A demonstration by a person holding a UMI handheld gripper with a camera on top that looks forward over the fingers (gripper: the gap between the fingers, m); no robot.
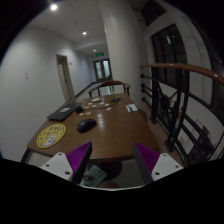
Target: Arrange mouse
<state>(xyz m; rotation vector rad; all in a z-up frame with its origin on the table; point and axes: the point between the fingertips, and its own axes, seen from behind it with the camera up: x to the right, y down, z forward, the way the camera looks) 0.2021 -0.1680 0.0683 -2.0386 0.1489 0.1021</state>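
Right, claw (113, 160) open, the two purple pads (78, 157) well apart, nothing between them, held up above the near edge of a wooden table (118, 140). Past the fingers, left of middle on the table, sits the dark mouse (86, 125), free of the claw and resting on the wood by itself. Near left of it a round yellow disc (50, 136) lies flat close to the table's edge. Further back left, a dark laptop (64, 113), looks closed. Toward the far end, a few small pale flat items (98, 102) scattered, too small to tell what. Right of the table runs a railing (182, 95) with a wooden handrail. Corridor beyond with a lit door (102, 69).
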